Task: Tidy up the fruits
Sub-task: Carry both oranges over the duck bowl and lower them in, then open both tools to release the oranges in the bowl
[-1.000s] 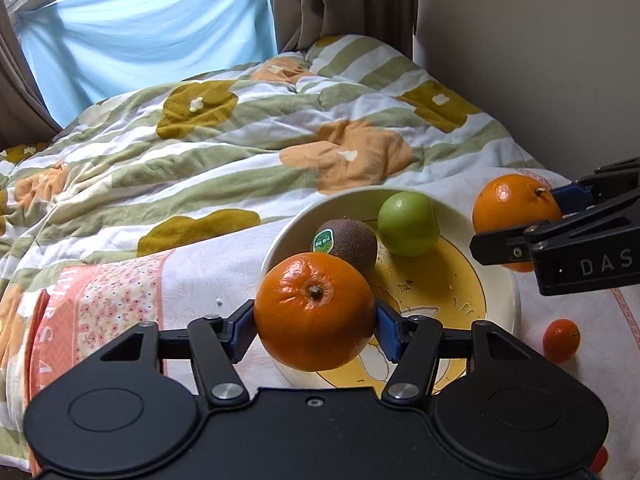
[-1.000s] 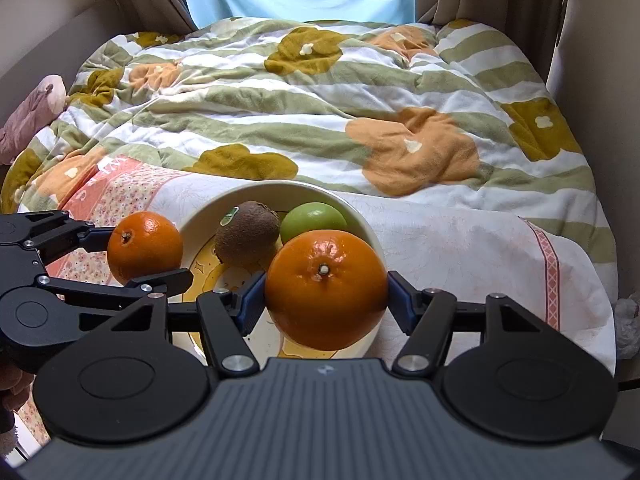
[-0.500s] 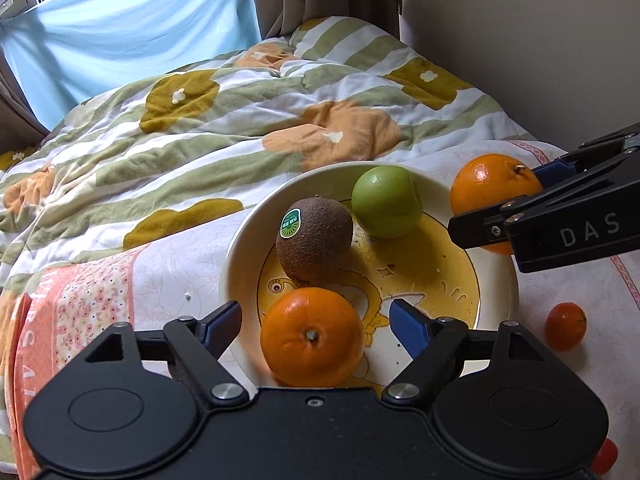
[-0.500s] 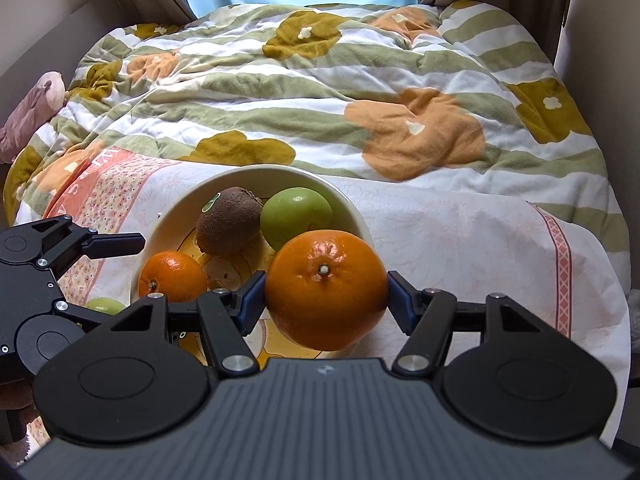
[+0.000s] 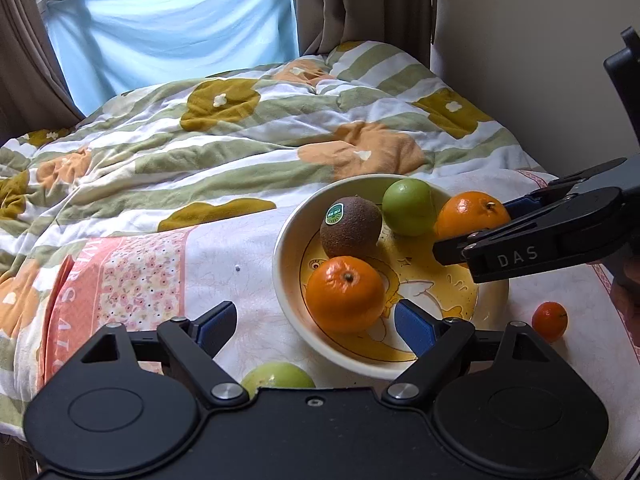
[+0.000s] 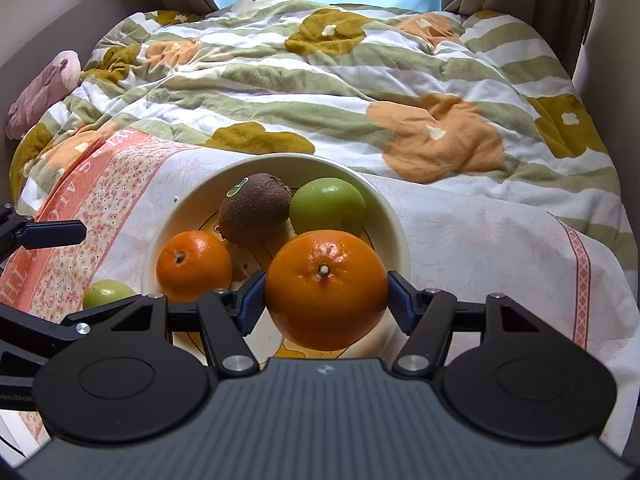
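Note:
A cream bowl (image 5: 288, 240) stands on the bed with a brown kiwi (image 5: 351, 226), a green fruit (image 5: 408, 207) and an orange (image 5: 345, 294) in it. My left gripper (image 5: 316, 323) hangs just before the bowl's near rim. Its jaws are opening and stand wide apart, clear of that orange. My right gripper (image 6: 326, 300) is shut on a larger orange (image 6: 326, 288) and holds it over the bowl's (image 6: 396, 224) near right side. In the left wrist view the right gripper (image 5: 480, 228) reaches in from the right with its orange (image 5: 466, 216).
A second green fruit (image 5: 278, 376) lies on the cloth just left of the bowl's front. A small tangerine (image 5: 549, 321) sits to the bowl's right. The flowered quilt (image 6: 320, 80) spreads behind, with a pink soft toy (image 6: 40, 96) at its left edge and a wall (image 5: 520, 60) on the right.
My left gripper has let its orange go into the bowl, opened wide and drawn back. The right gripper has stayed shut on its orange, almost still.

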